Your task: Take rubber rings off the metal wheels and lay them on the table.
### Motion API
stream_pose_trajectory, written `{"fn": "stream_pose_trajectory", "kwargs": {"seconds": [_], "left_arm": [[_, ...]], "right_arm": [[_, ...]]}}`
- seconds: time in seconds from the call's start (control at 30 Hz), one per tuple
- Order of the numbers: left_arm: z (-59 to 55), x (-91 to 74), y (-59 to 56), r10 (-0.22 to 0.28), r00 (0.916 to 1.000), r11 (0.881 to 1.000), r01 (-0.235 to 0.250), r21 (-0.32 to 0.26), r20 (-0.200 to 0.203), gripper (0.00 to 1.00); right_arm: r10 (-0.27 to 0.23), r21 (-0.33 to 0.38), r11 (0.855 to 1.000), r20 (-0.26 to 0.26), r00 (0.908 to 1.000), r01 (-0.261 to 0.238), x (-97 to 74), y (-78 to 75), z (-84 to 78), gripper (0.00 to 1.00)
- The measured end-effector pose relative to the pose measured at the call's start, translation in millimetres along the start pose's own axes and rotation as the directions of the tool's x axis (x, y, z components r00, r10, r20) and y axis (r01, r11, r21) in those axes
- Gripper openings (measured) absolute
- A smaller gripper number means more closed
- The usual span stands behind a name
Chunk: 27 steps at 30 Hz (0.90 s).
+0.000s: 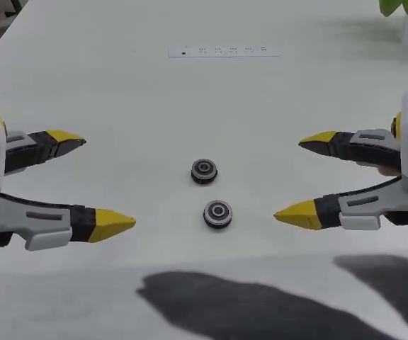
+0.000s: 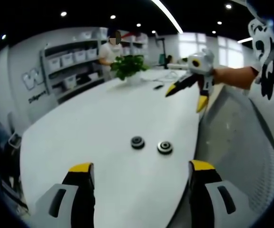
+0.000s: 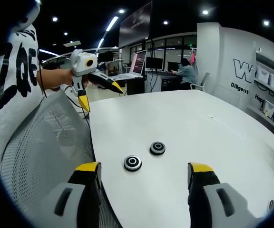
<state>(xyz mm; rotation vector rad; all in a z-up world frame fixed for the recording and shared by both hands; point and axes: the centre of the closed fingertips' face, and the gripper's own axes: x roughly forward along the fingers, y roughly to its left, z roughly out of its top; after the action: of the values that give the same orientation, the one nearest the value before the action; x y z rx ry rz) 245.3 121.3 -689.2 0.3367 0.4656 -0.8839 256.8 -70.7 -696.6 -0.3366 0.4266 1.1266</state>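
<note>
Two small metal wheels with black rubber rings lie flat on the white table [image 1: 119,85], a far wheel [image 1: 203,171] and a near wheel [image 1: 217,214]. My left gripper [image 1: 108,182] hovers open to their left and my right gripper [image 1: 287,180] hovers open to their right, both empty and pointing inward. In the left gripper view both wheels [image 2: 137,142] [image 2: 165,147] lie ahead of my open left gripper [image 2: 141,167], with the right gripper [image 2: 184,101] beyond. In the right gripper view the wheels [image 3: 132,163] [image 3: 157,148] lie just past my open right gripper [image 3: 141,167], and the left gripper [image 3: 102,99] is held above the table edge.
A white power strip [image 1: 223,51] lies at the table's far side. A potted plant [image 1: 406,7] stands at the far right corner. The table's near edge runs just below the wheels, with a mesh chair [image 3: 46,142] beside it. A laptop [image 3: 137,64] sits farther off.
</note>
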Motion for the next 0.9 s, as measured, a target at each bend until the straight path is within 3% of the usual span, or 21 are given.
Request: {"fn": "stream_pose_trajectory", "kwargs": {"seconds": [0.4,0.9], "left_arm": [[9.1,9.6,3.4,-0.017,0.9998,1.000,0.017,0.011,0.012,0.81],[20.6,27.2,3.9,-0.047,0.9988,0.998,0.046,0.038,0.013,0.81]], "right_arm": [[0.022,0.000,1.000,0.016,0.9996,-0.022,6.7,-8.2,5.0,0.65],[0.063,-0.018,0.998,-0.001,0.9980,-0.063,19.1,-11.6,5.3,0.62]]}}
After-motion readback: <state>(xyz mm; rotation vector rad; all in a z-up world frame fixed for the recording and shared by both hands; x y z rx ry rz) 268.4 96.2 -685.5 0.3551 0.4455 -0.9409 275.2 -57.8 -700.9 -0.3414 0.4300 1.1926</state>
